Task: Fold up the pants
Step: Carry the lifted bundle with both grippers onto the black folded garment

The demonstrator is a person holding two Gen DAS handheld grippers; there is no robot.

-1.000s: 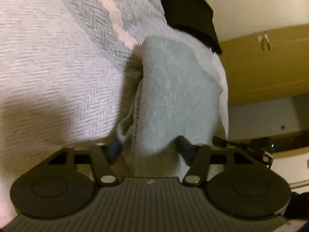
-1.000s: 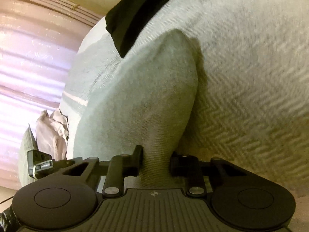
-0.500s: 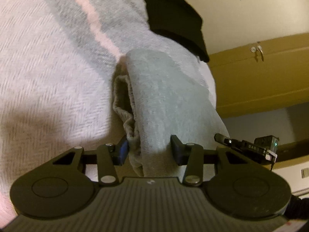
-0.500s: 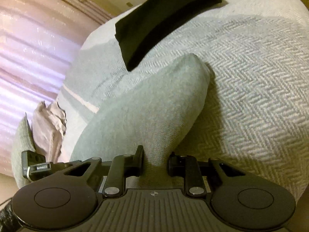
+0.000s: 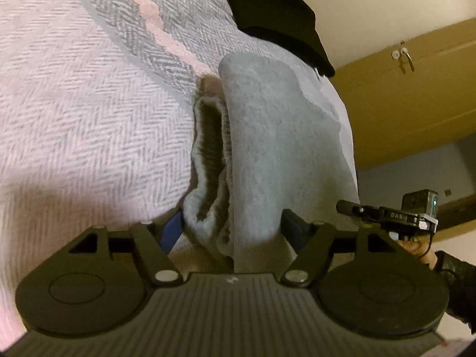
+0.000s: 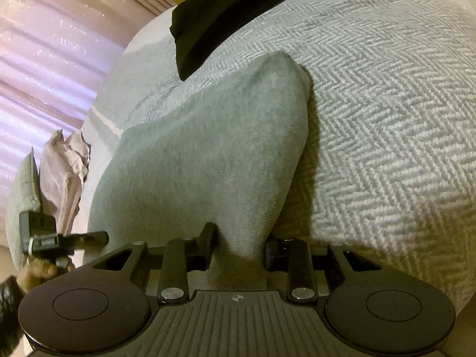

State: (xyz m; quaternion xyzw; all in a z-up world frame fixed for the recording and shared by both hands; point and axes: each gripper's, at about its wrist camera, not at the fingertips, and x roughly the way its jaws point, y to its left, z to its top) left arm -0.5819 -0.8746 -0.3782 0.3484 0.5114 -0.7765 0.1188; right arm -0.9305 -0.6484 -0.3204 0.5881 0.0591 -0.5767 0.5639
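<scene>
Grey folded pants [image 5: 276,136] lie on the herringbone bed cover [image 5: 89,104], the ribbed waistband gaping on their left side. My left gripper [image 5: 232,229] straddles their near end; its jaws are opening and stand wide, the cloth loose between the pads. In the right wrist view the same pants [image 6: 208,154] run away from my right gripper [image 6: 241,244]. Its jaws are also opening, though the fold still fills the gap and looks pinched between both fingers. Each gripper's tip shows at the edge of the other's view.
A black folded garment [image 5: 276,15] lies further up the bed, also seen as the black garment [image 6: 226,9]. A crumpled pink cloth [image 6: 65,172] lies at the left by a pink curtain [image 6: 44,44]. The bed's edge and a brown cabinet [image 5: 401,104] are at the right.
The left jaws have spread well apart and the waistband has slackened between them. The right jaws have widened slightly. Both grippers shifted a little over the bed, and the pants now rest lower.
</scene>
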